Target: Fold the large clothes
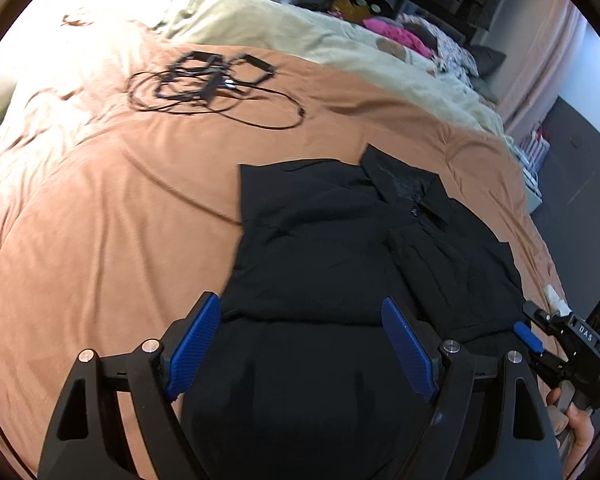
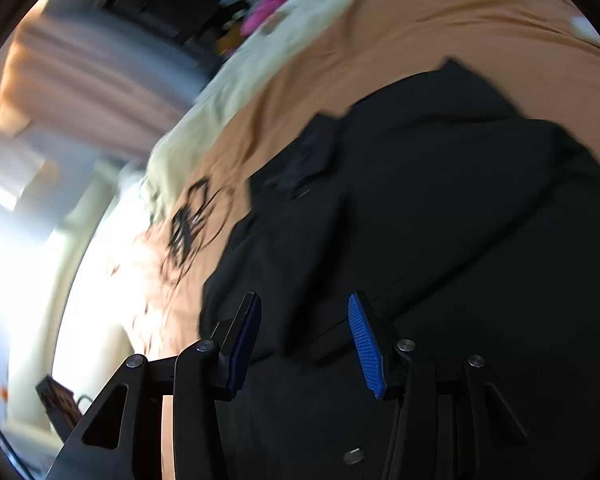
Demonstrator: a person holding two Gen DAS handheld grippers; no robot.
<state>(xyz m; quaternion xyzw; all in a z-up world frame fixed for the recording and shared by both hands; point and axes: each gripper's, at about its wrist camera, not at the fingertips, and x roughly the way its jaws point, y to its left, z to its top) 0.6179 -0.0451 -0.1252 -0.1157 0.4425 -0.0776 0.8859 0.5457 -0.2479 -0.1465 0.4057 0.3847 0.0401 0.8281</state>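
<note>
Black collared shirt (image 1: 340, 240) lies partly folded on orange bedspread (image 1: 100, 220), soft, light, prob. floppy. Left gripper (image 1: 304, 344) and right gripper (image 2: 304, 340) both spread apart, empty, near shirt's hem; best pinch hem corners.

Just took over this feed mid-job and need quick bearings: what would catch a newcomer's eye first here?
First, the black shirt spread collar-up on the orange bedspread, partly folded, right in front of both grippers. The left gripper hovers open over its near hem, and the right gripper, also open, sits at the shirt's right edge. Beyond the shirt, a tangle of black cables lies on the bedspread.
</note>
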